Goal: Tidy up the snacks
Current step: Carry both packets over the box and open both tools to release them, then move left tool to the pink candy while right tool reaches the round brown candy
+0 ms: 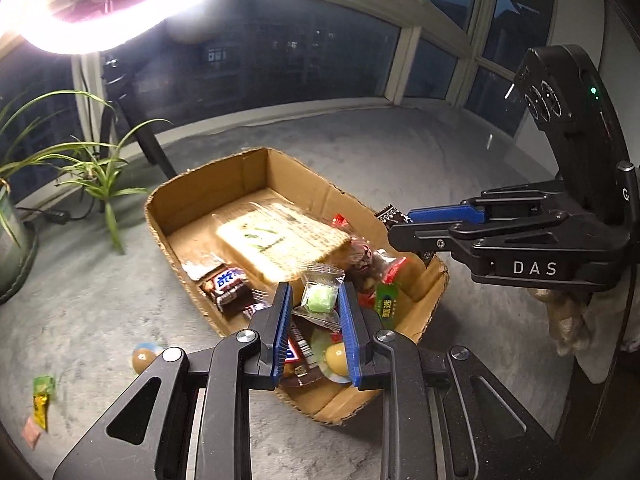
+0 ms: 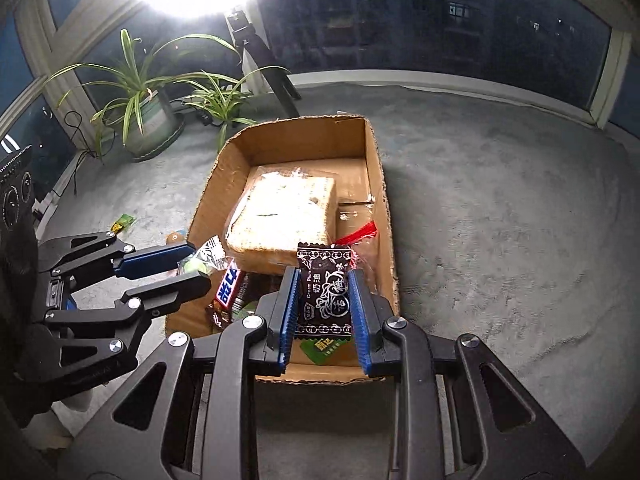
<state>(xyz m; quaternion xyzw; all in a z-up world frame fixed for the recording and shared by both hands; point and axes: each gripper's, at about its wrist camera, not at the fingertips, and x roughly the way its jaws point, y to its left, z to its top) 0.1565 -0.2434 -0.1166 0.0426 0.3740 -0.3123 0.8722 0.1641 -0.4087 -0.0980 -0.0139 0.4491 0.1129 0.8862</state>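
I hold the left gripper, its jaws clamped on one clear-wrapped green candy, and the right gripper, its jaws clamped on one dark brown plum-candy packet, both over the near end of the open brown cardboard box. By my judgement the step in hand is depositing; next calls for parting each pair of jaws above the box. Outside it, on the grey carpeted floor, I count three stray snacks: one round brown sweet, one green-yellow wrapper, one pink wrapper.

Home balcony: plant, windows.
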